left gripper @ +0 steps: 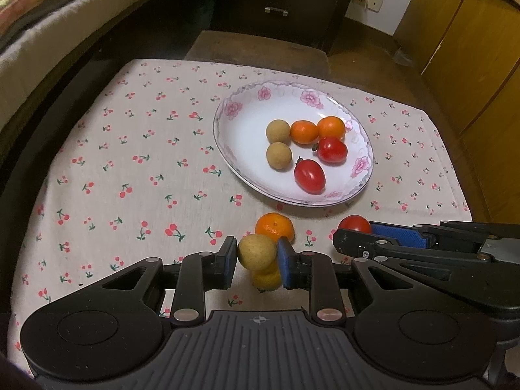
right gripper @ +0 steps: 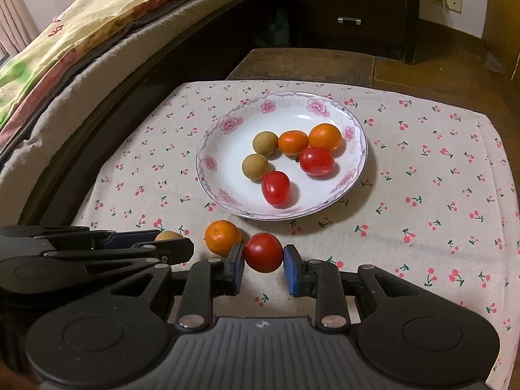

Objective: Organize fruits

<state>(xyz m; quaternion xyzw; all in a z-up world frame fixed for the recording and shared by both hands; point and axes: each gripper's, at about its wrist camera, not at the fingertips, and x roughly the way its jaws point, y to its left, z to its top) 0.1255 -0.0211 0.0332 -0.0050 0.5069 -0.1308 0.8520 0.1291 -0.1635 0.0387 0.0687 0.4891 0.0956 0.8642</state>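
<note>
1. Gripping a tan longan [left gripper: 256, 252], the jaws of the left gripper [left gripper: 256, 261] are seen closed on it, with both blue pads pressed to its sides; a yellowish fruit [left gripper: 267, 278] is partly hidden just below it
2. A red cherry tomato [right gripper: 264, 253] is clamped between the closed jaws of the right gripper [right gripper: 264, 265], one pad on each side of it
3. A small orange [right gripper: 222, 237] is found on the cloth between the two grippers, just beside the held tomato and just behind the held longan
4. The two grippers are held side by side near the front edge of the surface, each one showing at the edge of the other's view
5. A white plate [right gripper: 227, 149] with pink flowers on its rim is set further back on the cherry-print cloth [right gripper: 438, 195]
6. Six fruits are gathered in the plate: two longans [right gripper: 265, 143] on the left, two oranges [right gripper: 325, 136] at the back, and two cherry tomatoes [right gripper: 275, 188] toward the front and right
7. A bed [right gripper: 81, 48] with a patterned quilt is seen along the left, and a dark drawer cabinet [right gripper: 351, 9] behind the surface
</note>
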